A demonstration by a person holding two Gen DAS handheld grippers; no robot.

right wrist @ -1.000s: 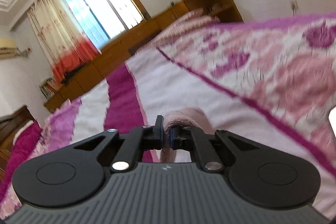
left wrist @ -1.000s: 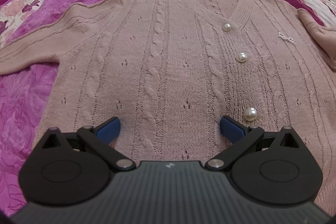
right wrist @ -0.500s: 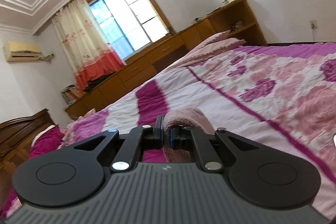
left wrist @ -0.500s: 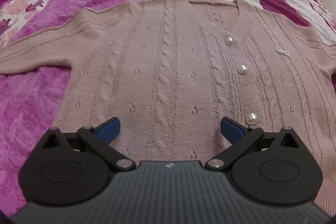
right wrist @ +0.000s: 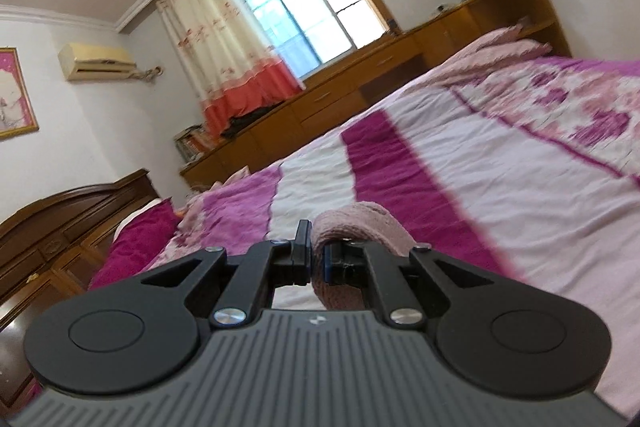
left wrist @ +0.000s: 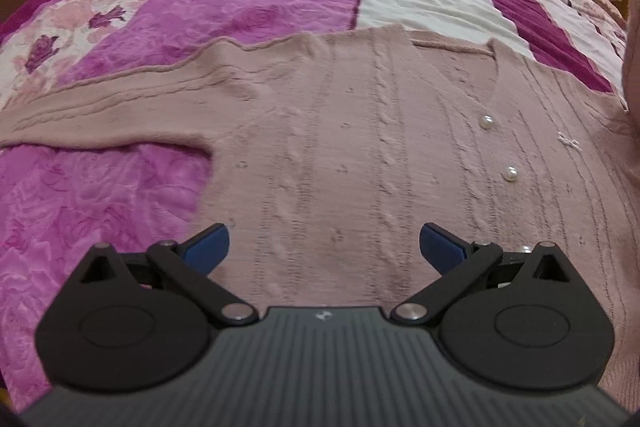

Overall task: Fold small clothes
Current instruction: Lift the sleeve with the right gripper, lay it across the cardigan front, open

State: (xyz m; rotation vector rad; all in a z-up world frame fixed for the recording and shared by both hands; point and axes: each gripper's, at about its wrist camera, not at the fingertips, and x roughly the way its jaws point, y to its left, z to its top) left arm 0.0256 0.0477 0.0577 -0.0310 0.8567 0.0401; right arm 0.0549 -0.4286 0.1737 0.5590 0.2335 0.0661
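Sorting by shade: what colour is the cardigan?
Dusty pink cable knit cardigan with pearl buttons; clearest in the left wrist view.

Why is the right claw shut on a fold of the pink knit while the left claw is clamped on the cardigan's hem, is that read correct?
One thing is off: the left claw is not clamped on anything. In the left wrist view its blue pads stand wide apart over the cardigan, gripping nothing. The right claw is indeed shut on a fold of the pink knit, as the right wrist view shows.
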